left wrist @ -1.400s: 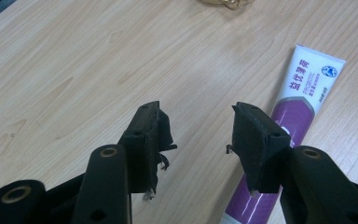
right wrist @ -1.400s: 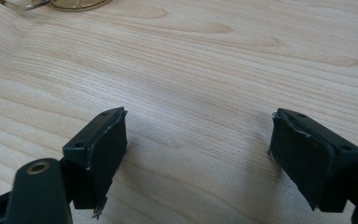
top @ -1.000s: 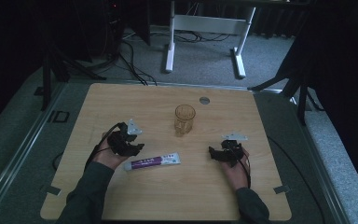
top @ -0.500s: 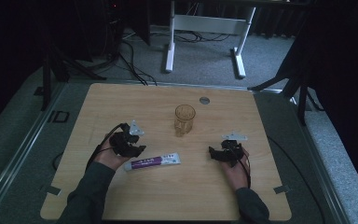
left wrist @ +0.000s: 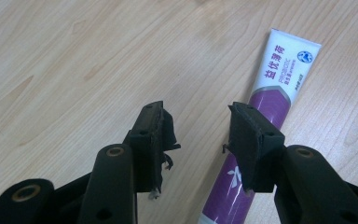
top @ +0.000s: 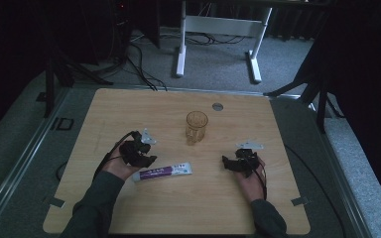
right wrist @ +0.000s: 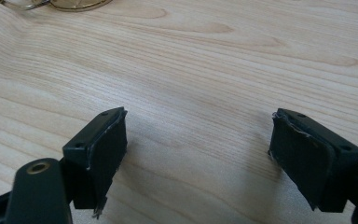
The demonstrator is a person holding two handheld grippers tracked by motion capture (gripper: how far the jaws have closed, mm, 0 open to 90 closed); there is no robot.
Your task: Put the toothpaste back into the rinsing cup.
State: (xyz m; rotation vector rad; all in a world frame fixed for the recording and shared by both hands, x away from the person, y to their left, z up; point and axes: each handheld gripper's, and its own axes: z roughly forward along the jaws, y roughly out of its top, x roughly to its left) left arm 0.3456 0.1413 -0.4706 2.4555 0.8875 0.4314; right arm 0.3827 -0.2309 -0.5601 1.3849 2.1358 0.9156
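Wooden table (top: 178, 203), overhead glass (top: 196, 127); up close, closing left gripper (left wrist: 198, 135) fingers apart beside toothpaste tube (left wrist: 270, 98)

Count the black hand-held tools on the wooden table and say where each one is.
2. The left tool is at the purple end of the toothpaste tube, open. The right tool is over bare wood right of the tube, nearer than the glass, open.

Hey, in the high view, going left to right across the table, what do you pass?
left gripper → toothpaste tube → glass → right gripper
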